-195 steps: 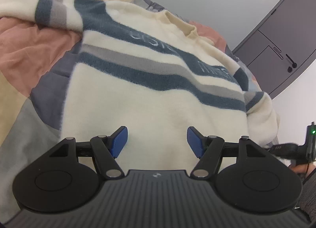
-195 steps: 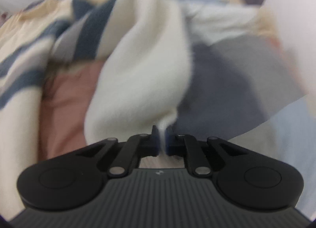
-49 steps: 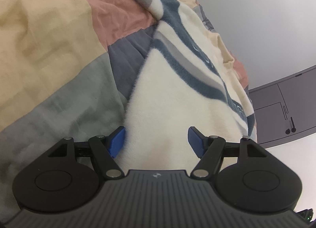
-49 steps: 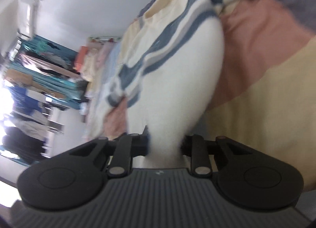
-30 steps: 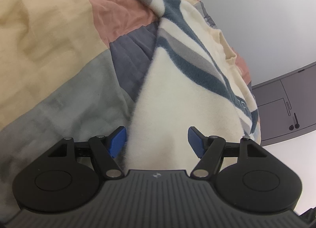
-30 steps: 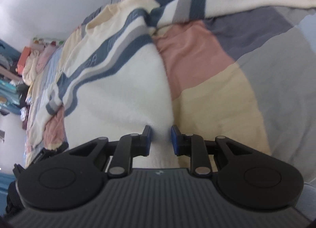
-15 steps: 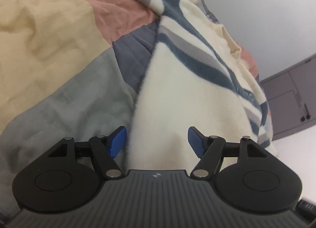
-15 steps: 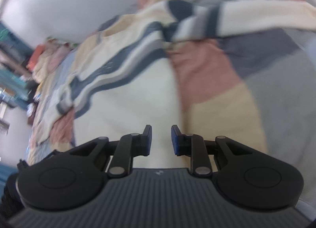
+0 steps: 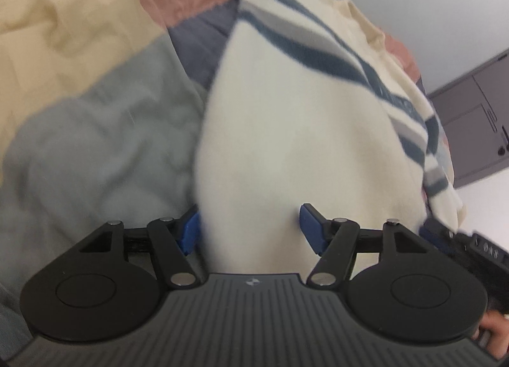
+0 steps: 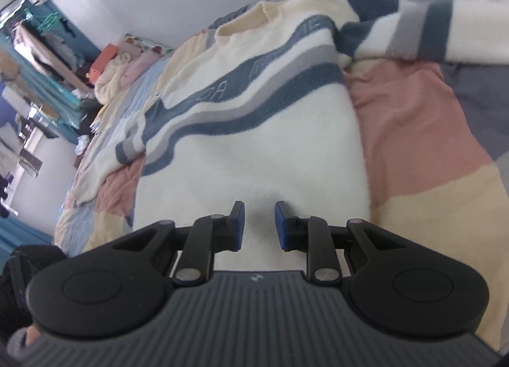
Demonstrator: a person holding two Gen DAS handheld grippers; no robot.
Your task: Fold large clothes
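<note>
The sweater is soft and limp: grip its hem corners. Left gripper is closing around the hem; right gripper is narrowly open, empty.

We see a fluffy cream sweater with navy and grey chest stripes lying front up and spread on a patchwork quilt. One striped sleeve stretches sideways across the quilt.
</note>
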